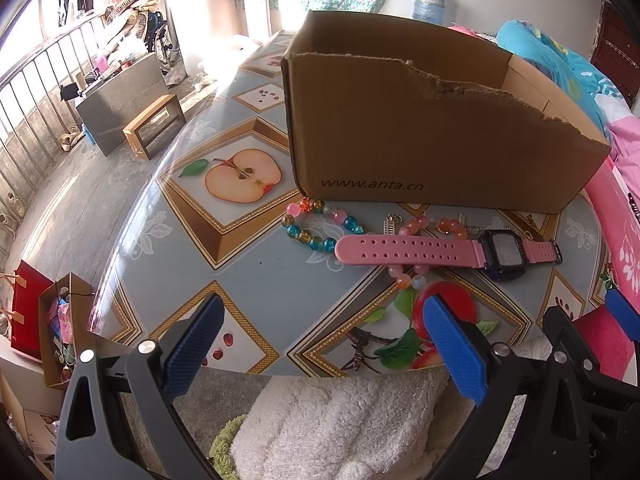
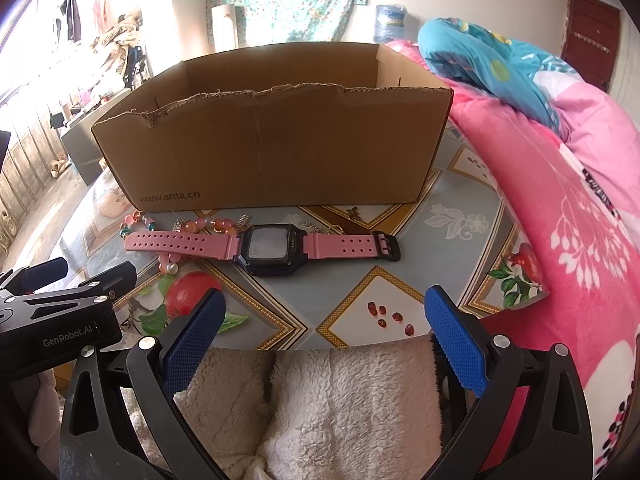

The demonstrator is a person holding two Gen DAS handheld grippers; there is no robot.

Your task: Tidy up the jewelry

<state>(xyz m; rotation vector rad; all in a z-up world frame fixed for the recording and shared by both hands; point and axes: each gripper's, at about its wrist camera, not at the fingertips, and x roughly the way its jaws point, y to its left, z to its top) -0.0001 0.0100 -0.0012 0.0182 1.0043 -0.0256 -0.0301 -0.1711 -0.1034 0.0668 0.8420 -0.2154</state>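
Both your left gripper (image 1: 324, 320) and right gripper (image 2: 324, 316) hang wide apart and empty over the table's (image 1: 256, 280) near edge. The pink watch (image 2: 264, 245) lies flat just in front of the cardboard box (image 2: 280, 144), its strap covering part of a peach bead bracelet (image 1: 416, 272). A multicolored bracelet (image 1: 316, 224) touches the box's left corner. The box's inside is hidden from you.
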